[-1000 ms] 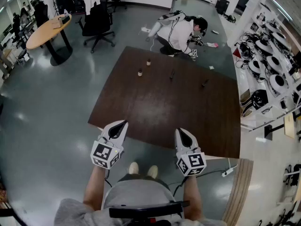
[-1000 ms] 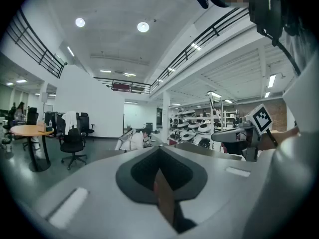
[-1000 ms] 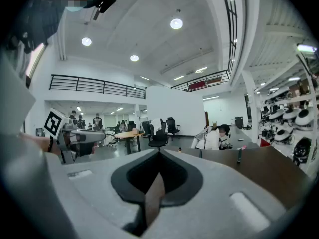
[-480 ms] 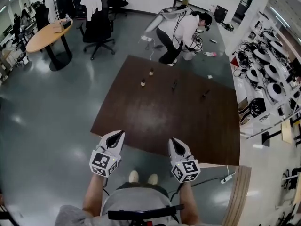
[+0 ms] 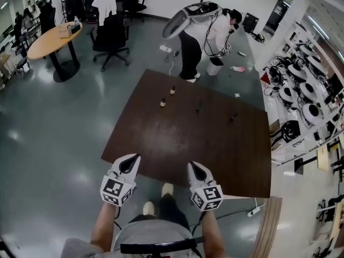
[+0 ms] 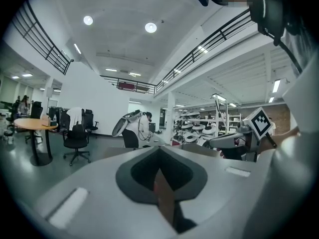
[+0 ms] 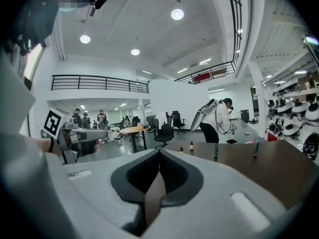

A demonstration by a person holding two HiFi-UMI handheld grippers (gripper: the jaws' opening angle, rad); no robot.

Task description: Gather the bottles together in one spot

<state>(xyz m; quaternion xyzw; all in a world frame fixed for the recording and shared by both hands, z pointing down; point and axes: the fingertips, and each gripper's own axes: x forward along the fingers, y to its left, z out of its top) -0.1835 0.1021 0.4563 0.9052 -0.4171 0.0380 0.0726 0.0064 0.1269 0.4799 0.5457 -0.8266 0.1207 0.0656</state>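
Far across the dark brown table (image 5: 161, 138) stand two small brown bottles (image 5: 163, 102) (image 5: 172, 90) close together. Two slim dark bottles (image 5: 198, 106) (image 5: 233, 116) stand further right, apart from each other. My left gripper (image 5: 131, 159) and right gripper (image 5: 193, 167) hover at the table's near edge, both shut and holding nothing, well short of every bottle. In the right gripper view the brown bottles (image 7: 181, 149) (image 7: 191, 146) and slim bottles (image 7: 216, 151) (image 7: 256, 149) line up on the far tabletop. The left gripper view shows no bottle.
A person (image 5: 201, 23) bends over just beyond the table's far edge. Office chairs (image 5: 110, 28) and a round wooden table (image 5: 51, 36) stand at the back left. Racks of white devices (image 5: 303, 90) line the right side. A cable with a power strip (image 5: 252, 213) lies on the floor.
Both grippers slid lower in the head view, toward the table's near edge, still shut. The person at the far side rose from a crouch to a bent-over stance.
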